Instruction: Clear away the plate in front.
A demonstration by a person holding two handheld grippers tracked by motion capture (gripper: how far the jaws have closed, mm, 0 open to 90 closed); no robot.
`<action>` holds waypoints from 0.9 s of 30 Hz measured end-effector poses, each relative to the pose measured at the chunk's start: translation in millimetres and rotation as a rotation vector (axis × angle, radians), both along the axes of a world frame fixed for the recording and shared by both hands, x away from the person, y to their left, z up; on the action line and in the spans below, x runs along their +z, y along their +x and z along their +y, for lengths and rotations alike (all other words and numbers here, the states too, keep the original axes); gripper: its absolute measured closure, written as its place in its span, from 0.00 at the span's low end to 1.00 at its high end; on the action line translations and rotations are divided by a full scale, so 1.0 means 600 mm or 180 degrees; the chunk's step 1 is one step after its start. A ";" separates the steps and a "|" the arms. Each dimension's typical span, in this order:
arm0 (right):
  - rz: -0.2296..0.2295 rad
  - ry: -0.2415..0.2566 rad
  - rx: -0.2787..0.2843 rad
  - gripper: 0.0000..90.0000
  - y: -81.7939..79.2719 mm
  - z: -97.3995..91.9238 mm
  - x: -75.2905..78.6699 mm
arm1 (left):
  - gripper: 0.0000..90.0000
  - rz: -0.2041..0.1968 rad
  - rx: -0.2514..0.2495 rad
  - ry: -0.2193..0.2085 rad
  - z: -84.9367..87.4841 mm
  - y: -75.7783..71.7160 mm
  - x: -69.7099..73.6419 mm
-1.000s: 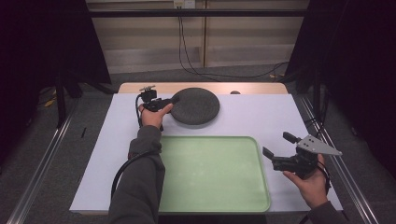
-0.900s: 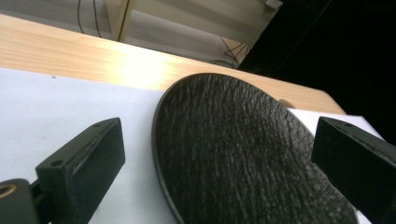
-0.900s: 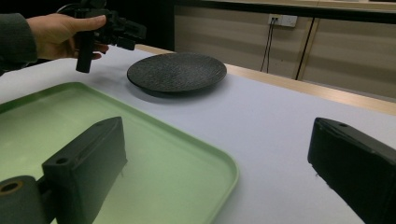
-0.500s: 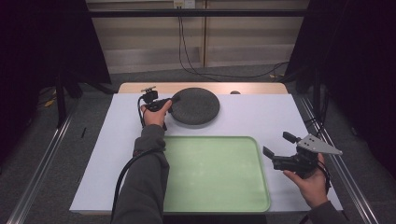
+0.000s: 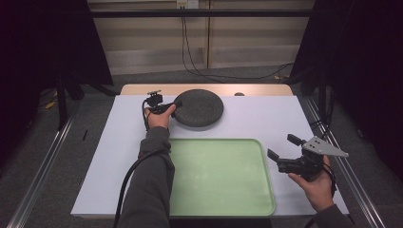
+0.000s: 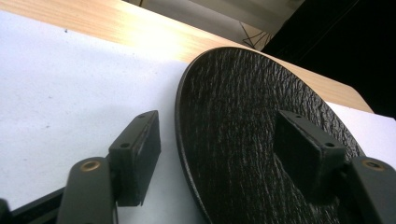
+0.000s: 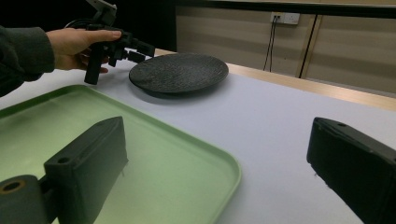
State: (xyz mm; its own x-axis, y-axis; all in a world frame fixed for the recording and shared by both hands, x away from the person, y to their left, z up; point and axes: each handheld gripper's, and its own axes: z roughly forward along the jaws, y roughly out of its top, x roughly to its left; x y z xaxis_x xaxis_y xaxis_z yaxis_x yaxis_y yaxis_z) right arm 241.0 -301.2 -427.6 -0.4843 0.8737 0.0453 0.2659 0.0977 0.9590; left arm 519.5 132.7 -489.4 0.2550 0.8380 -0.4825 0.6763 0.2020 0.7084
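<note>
1. White sheeting covers the counter [image 5: 285,118], with a strip of bare wood showing along its far edge and dark curtains to either side.
2. Toward the far side sits a dark, rough-textured round plate [image 5: 198,108], flat on the sheet just beyond the green tray [image 5: 223,175].
3. The plate looks stiff and fairly heavy, probably stoneware, so it could chip if knocked; its raised rim is the natural place to take hold.
4. The left gripper [image 5: 172,107] is at that rim on the plate's left side, its fingers [image 6: 137,156] apart, one outside the edge and one over the plate's face, not yet closed on it.
5. The right gripper [image 5: 281,151] hovers by the tray's right edge, well away from the plate, fingers [image 7: 88,161] spread and empty.
6. Room is generous: the tray is bare, and open white sheet lies to the plate's right.
</note>
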 end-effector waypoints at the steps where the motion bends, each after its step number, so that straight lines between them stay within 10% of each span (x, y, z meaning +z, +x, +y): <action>1: 0.0012 0.0008 0.0014 0.05 0.000 0.000 0.000 | 0.38 -0.0022 0.0004 0.0002 0.000 0.001 -0.003; 27: 0.0002 0.0121 -0.0001 0.06 0.001 -0.004 0.004 | 0.75 0.0197 0.0430 -0.0383 -0.013 0.000 -0.030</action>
State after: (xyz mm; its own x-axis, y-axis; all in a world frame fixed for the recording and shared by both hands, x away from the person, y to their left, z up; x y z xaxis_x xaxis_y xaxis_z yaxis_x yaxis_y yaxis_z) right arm 241.6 -303.5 -425.4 -0.4840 0.8715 0.0789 0.2665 0.0609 0.9619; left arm 519.3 125.2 -507.5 0.1109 0.7979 -0.5926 0.6788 0.3747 0.6316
